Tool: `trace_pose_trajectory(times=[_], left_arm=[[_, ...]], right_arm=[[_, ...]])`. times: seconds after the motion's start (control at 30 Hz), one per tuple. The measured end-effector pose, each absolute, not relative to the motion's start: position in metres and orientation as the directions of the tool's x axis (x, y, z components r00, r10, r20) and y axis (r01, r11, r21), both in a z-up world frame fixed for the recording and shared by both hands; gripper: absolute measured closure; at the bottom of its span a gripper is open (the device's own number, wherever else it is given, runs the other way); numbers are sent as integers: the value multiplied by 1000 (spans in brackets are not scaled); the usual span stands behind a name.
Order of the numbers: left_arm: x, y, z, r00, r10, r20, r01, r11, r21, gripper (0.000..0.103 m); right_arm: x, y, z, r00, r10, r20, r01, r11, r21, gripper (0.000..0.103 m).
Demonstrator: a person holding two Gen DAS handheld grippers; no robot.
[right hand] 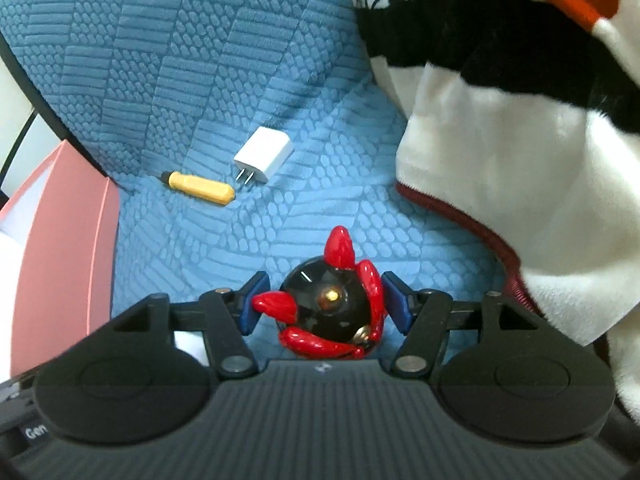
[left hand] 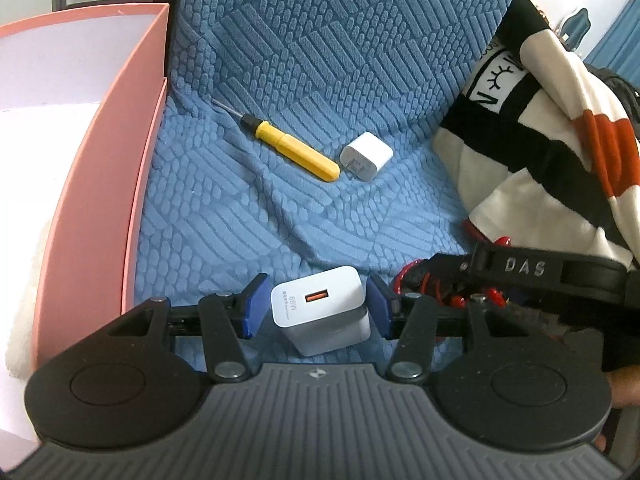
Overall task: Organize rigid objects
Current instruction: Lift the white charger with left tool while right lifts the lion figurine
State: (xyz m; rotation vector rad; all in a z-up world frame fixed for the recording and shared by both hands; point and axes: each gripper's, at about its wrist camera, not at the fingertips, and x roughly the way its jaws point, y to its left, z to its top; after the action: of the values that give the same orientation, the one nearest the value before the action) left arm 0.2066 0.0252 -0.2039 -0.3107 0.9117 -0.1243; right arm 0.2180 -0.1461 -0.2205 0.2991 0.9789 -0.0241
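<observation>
A white 66W charger (left hand: 320, 316) with an orange port sits tilted between the blue pads of my left gripper (left hand: 318, 306), which is shut on it just above the blue textured seat cover (left hand: 320, 60). A black ball toy with red claws (right hand: 332, 308) lies on the cover between the pads of my right gripper (right hand: 326, 304). Those jaws stand open, with a thin gap on the right side. Further off lie a yellow screwdriver (left hand: 292, 150) (right hand: 198, 188) and a small white plug adapter (left hand: 366, 156) (right hand: 264, 155), side by side.
A pink box (left hand: 100, 200) (right hand: 64, 260) with a white inside stands against the cover's left edge. A white, black and orange striped blanket (left hand: 540, 140) (right hand: 500, 160) is heaped on the right. The right gripper's black body (left hand: 520, 268) crosses the left wrist view.
</observation>
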Motion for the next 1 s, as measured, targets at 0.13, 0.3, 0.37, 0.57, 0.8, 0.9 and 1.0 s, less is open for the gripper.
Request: trace_pose_trajectory(times=[0.13,0.3,0.37,0.57,0.8,0.9,1.0], left_arm=[[212,24,-206,621,-237,-747,-24,947,-320,45],[224,18,-209,631,-225,-742,-21,952,-306,45],[231,17,-213,628,-215,-748,-31,953,-300,45],[243,16,-223,616,-202,-761,-52,954,-295,44],[226,18,-220,597,-240,-765,-30,947,-320,30],[220,19,-220,596,-236,-767,-18,952,-306,30],[219,22,-223,592,-240,-770,-21,950,-312,30]], right_arm=[[220,-148,-225,546,123,-829,185,947,262,38],[219,-154,-223,556,110,-824,216,938,271,42],[219,-154,-222,555,109,-825,215,939,269,42],[220,-152,-222,550,105,-829,213,941,261,41],[220,-157,-225,538,121,-834,251,922,296,39],[220,-160,-227,531,130,-837,279,906,318,37],[220,-159,-228,527,126,-841,281,908,311,37]])
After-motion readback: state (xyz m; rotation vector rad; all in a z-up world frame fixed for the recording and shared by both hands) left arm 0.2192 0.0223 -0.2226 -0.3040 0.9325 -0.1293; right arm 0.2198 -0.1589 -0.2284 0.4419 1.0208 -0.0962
